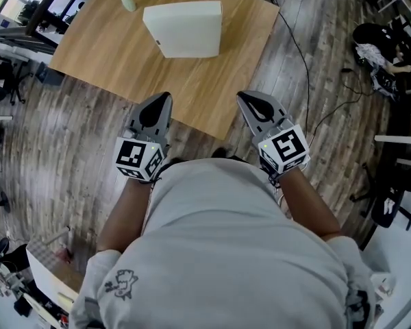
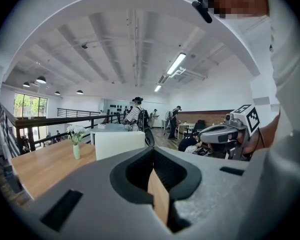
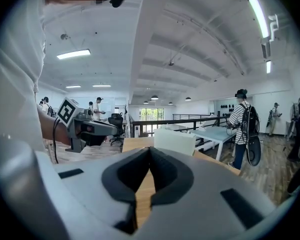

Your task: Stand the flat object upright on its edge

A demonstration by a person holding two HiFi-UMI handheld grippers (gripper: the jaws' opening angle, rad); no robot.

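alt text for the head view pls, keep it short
Seen from above, a white flat object stands upright on a wooden table near a small vase of flowers. At the table's near edge the person holds the left claw and right claw, both shut and empty, pointing toward it.

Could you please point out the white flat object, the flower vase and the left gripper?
white flat object (image 1: 190, 33): head view, middle of its broad face.
flower vase (image 2: 77, 151): left gripper view, the vase's body.
left gripper (image 1: 166, 99): head view, its closed jaw tips.
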